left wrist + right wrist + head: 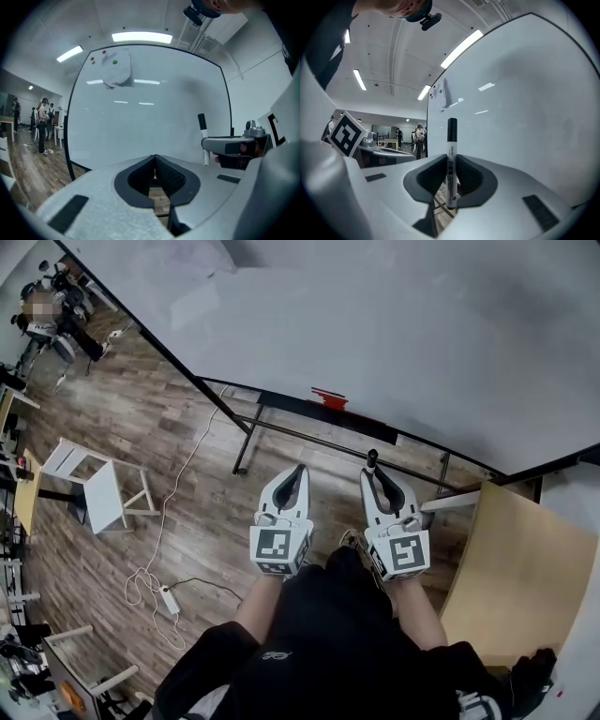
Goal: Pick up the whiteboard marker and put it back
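My right tongs [451,165] pinch the white plastic whiteboard marker with a black cap [452,140] mid-barrel, upright, cap up. I judge that grip keeps it steady for carrying to the big white whiteboard [375,324] just ahead. Left tongs [154,161] are pressed together with nothing between, held alongside as a spare. Hard to make out: a small red object [329,397] on the board's ledge, maybe an eraser. From the head view only the marker's cap shows. Return spot unclear.

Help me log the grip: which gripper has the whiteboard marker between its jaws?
The right gripper: its jaws clamp the whiteboard marker upright, black cap up. The left gripper's jaws are closed on nothing.
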Tool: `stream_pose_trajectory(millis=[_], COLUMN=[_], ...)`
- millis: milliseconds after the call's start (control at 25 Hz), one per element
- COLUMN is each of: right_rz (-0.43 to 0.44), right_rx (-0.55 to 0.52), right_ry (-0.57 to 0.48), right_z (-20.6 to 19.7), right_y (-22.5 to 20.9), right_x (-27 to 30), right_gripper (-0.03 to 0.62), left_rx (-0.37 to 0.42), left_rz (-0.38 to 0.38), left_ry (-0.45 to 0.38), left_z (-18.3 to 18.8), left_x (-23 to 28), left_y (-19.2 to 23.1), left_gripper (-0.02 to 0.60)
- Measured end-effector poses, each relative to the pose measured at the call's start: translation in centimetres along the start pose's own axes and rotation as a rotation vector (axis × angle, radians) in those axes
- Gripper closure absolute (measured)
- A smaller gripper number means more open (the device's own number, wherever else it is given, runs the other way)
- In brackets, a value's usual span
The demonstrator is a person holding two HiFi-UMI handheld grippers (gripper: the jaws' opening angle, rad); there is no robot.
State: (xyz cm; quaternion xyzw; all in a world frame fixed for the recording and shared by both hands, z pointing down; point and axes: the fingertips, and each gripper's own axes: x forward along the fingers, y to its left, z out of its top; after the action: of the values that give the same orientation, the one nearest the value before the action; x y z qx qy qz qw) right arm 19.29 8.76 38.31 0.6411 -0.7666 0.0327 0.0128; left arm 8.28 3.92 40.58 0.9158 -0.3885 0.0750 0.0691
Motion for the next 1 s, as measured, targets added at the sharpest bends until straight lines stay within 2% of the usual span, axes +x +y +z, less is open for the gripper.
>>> stream_pose_trajectory(millis=[720,1000], right_rz=[0.223,0.257], right_rx=[-0.054,-0.070], right_ry=[0.010,0.029], right_z=[0.2,-0.2], right_y=[16.4,21.0], right_x=[4.3,5.2], right_gripper=[0.545,0.545], left_rx=[-0.042,-0.076], left_rz=[0.170,0.209], left_ry=[-0.038,-0.044], left_z=[-0.6,-1.6], left_x=[-12.2,-16.0], left_y=[10.0,13.3], left_gripper=[0.575,0.575])
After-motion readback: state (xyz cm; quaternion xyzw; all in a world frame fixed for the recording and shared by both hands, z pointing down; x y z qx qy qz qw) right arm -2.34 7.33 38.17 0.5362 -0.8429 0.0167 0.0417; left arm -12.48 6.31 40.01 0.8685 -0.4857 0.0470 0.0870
